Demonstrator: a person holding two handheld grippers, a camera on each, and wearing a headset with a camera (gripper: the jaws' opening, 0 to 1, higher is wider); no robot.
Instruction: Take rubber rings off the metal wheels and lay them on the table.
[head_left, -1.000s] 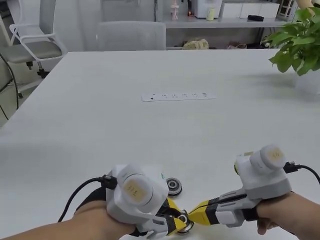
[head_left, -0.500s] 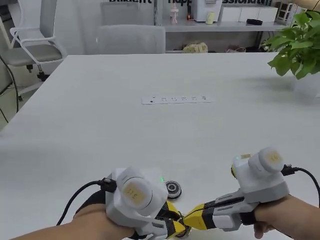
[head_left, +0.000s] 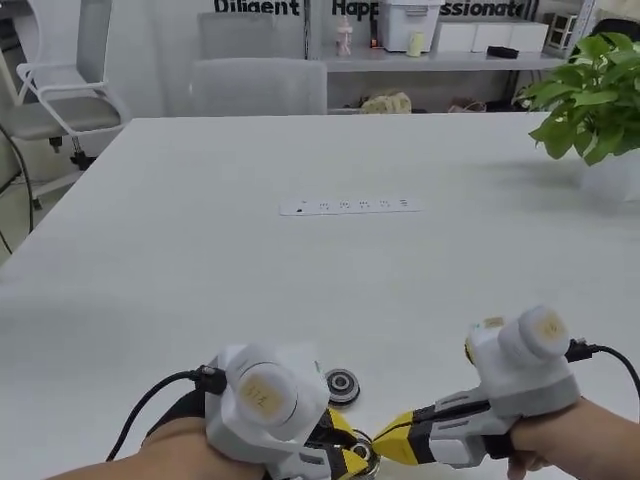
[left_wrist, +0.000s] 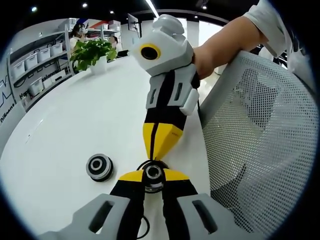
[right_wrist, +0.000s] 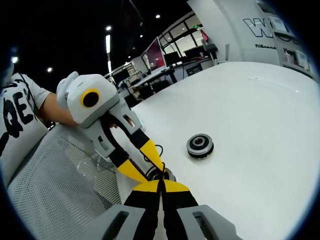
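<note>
A white table (head_left: 200, 250) fills the scene. At its near edge, the left gripper (left_wrist: 153, 176) has its yellow-tipped jaws closed around a small metal wheel (left_wrist: 153, 171). The right gripper (right_wrist: 161, 183) meets it tip to tip. Its jaws are pressed together and appear to pinch the thin black ring (left_wrist: 142, 164) at the wheel's rim. A second wheel (head_left: 342, 384), its ring still on, lies flat on the table just beside them. A power strip (head_left: 350, 206) lies farther off, mid-table.

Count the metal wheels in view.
2. One wheel lies free on the table; the other is clamped in the left gripper, with the right gripper's shut tips at its rim. More may hide behind the grippers.
</note>
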